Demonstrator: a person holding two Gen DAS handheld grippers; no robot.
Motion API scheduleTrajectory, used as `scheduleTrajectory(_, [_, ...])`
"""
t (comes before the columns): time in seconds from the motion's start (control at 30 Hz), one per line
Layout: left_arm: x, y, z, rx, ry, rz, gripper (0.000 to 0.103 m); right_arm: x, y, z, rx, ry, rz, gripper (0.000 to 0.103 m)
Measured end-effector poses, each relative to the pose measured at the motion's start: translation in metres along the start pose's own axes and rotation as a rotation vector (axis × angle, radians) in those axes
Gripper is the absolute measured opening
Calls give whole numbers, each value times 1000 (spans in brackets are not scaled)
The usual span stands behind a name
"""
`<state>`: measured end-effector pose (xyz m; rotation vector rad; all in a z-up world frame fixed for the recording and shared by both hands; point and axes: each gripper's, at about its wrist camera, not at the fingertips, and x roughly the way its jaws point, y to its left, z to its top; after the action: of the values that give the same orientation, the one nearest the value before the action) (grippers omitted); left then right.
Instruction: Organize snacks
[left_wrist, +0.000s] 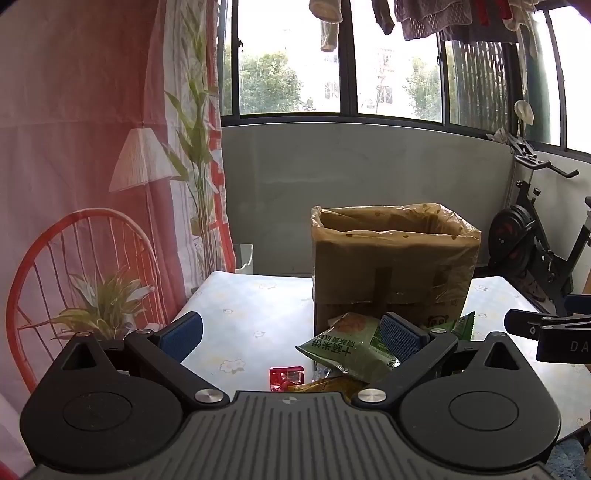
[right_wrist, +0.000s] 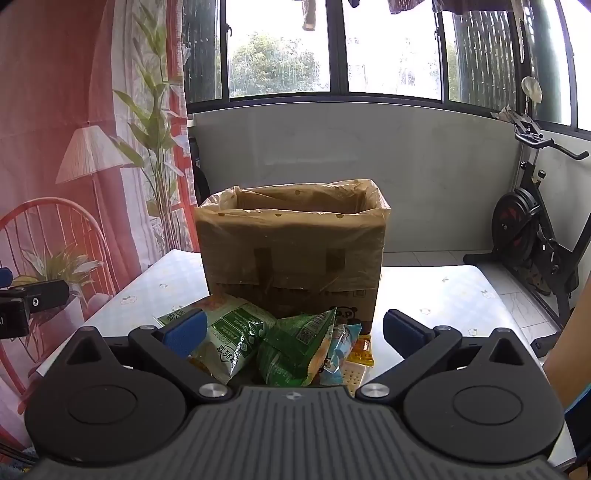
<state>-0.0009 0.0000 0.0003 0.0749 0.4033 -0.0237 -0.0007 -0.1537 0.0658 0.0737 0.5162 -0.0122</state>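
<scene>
Left wrist view: the left tongs (left_wrist: 291, 334) are seen spread to their widest above the surface (left_wrist: 240, 314), with nothing gripped. A small red wrapped candy (left_wrist: 286, 377) lies just below them, and a green snack bag (left_wrist: 347, 350) rests beside the blue right pad. Behind the snacks a cardboard box (left_wrist: 391, 266), lined with clear plastic and open at the top, is set upright on the flowered cloth. From the right wrist view, the right tongs (right_wrist: 295, 332) are likewise held fully apart and empty over a heap of snack packets (right_wrist: 280, 347), piled against the front of the box; a pale green bag touches the left pad. An exercise bike (right_wrist: 535, 229) is seen at far right, with a printed curtain (right_wrist: 74, 129) at left and windows beyond.
</scene>
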Motion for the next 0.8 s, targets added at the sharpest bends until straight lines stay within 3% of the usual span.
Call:
scheduleTrajectory(0.4, [2,14,4,29,4,2,103,-1,0,0,2,3,1,103])
scheduleTrajectory(0.8, [-5,0,-1,35,-21,20,103,-1,-5,0,7,6,-3,103])
